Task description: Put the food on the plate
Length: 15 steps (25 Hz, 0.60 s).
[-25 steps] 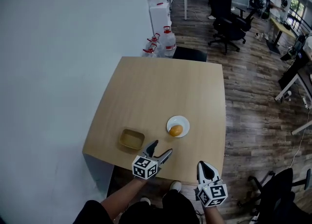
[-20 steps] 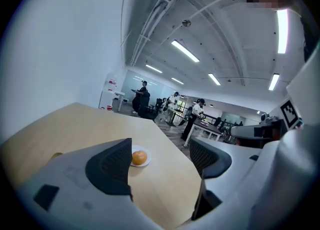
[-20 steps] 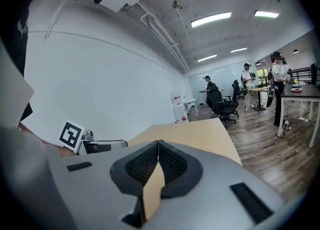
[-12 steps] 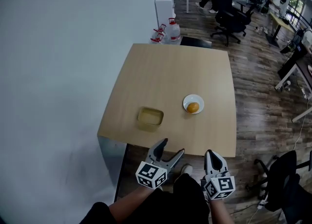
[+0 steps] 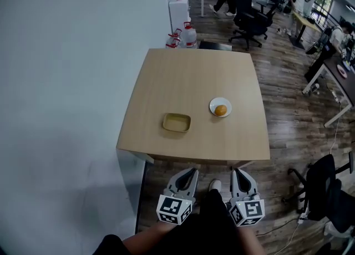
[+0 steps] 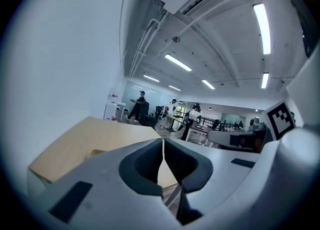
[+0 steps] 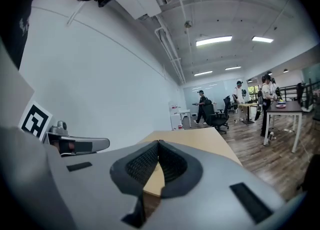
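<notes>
An orange piece of food [image 5: 221, 110] lies on a small white plate [image 5: 214, 104] on the right half of the wooden table [image 5: 188, 76]. To the plate's left stands a shallow tan dish [image 5: 176, 122], which holds nothing. Both grippers hang in front of the table's near edge, above the floor and close to the person's body. My left gripper [image 5: 190, 171] [image 6: 163, 142] is shut with nothing between its jaws. Beside it, my right gripper [image 5: 242, 171] [image 7: 158, 144] is also shut and holds nothing. Neither touches the table.
A white wall runs along the table's left side. Water jugs [image 5: 188, 35] stand on the floor behind the table. Office chairs [image 5: 247, 10], desks and people fill the far room. A black chair [image 5: 327, 184] stands at the near right.
The left gripper's jaws have gone from wide open to shut. Both grippers have drawn back from the table edge toward the person, and the table now lies farther off in view.
</notes>
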Each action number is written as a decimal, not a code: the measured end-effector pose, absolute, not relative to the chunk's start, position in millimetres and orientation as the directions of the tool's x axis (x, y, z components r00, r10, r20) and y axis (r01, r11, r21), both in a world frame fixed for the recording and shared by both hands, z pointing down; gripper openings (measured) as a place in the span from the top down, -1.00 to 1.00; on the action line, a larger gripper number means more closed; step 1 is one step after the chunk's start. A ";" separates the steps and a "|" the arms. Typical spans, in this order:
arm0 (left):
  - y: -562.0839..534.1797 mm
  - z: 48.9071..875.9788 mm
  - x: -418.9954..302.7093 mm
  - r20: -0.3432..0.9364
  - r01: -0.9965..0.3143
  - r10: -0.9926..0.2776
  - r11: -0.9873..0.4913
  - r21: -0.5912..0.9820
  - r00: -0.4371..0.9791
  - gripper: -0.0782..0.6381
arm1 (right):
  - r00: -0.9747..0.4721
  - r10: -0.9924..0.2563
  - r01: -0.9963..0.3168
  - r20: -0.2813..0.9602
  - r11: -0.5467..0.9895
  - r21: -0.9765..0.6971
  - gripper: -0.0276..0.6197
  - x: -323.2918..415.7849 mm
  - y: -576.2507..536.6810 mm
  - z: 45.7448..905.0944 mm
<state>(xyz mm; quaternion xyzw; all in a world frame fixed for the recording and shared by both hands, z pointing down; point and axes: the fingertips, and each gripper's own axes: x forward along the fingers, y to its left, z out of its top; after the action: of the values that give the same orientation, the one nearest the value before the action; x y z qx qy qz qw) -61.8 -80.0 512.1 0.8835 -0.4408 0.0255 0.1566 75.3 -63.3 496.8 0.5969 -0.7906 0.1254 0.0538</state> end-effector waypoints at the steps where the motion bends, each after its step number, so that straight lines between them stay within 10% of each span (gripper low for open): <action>1: -78.5 511.1 -65.7 0.188 -0.792 -0.773 -0.559 0.246 0.605 0.72 | -0.268 -0.935 -0.961 0.231 0.244 -0.127 0.73 73.9 -59.9 495.0; 15: -83.6 493.8 -64.7 0.116 -0.779 -0.778 -0.583 0.232 0.617 0.73 | -0.153 -0.975 -0.988 0.160 0.150 -0.028 0.73 87.1 -47.3 467.3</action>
<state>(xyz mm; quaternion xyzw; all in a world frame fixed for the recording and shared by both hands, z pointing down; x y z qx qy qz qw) -64.7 -83.6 493.8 0.8897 -0.4374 0.0009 0.1308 87.1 -47.3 467.3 0.6488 -0.7565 0.0630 0.0520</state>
